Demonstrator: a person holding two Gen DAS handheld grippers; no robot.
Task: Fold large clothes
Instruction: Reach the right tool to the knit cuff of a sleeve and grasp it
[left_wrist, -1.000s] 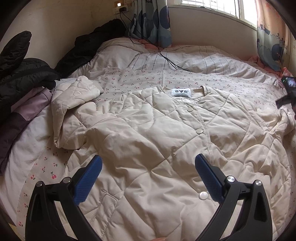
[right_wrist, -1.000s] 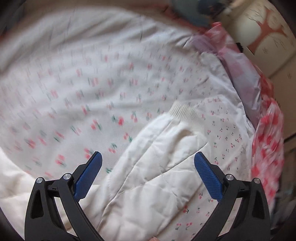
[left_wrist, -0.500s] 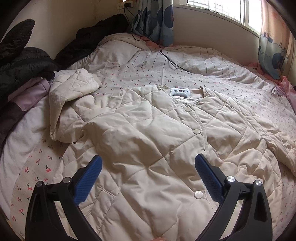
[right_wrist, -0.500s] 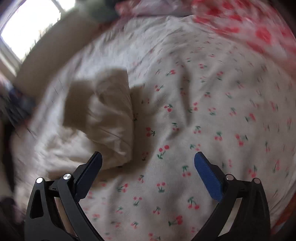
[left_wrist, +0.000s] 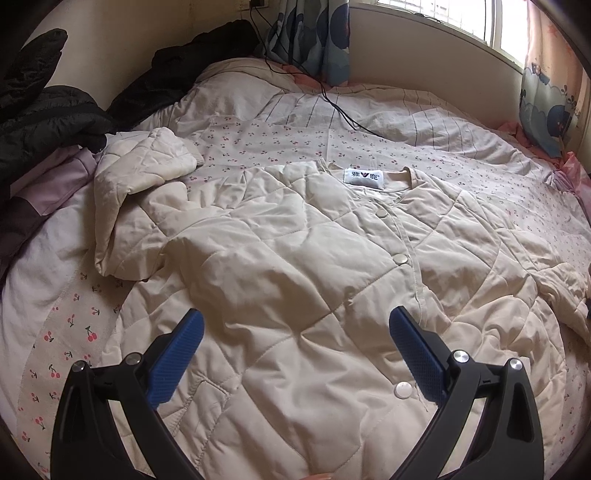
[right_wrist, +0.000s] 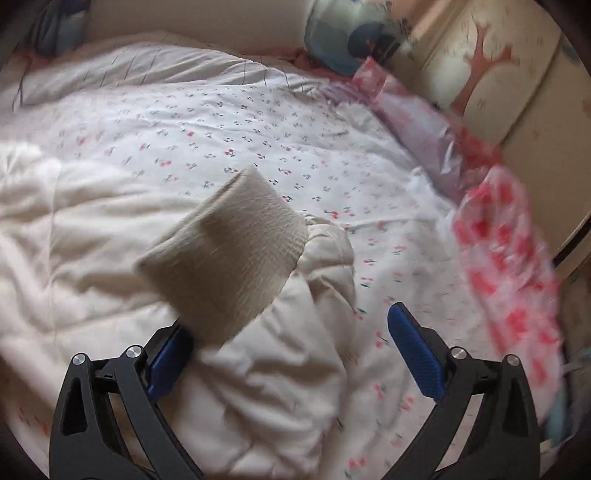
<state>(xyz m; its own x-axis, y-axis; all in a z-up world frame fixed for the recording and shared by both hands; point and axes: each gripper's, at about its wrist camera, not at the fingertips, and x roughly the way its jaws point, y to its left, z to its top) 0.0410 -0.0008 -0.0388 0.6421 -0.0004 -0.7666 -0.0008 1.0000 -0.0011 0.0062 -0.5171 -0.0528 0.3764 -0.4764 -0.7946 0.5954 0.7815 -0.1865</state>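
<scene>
Closing right hand-held gripper (right_wrist: 291, 343) angled onto cuff (right_wrist: 229, 251)

Cream quilted jacket (left_wrist: 314, 266) flat on cherry-print bedding (left_wrist: 66, 321), wide-open left hand-held gripper (left_wrist: 295, 332) above its hem.

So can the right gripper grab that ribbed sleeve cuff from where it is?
Probably yes. The ribbed cuff sticks up just ahead of the right gripper, whose jaws are closing with nothing pinched yet. Nothing blocks it.

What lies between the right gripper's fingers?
In the right wrist view, the jacket's ribbed cuff and sleeve lie between the closing right gripper's fingers, unpinched.
</scene>
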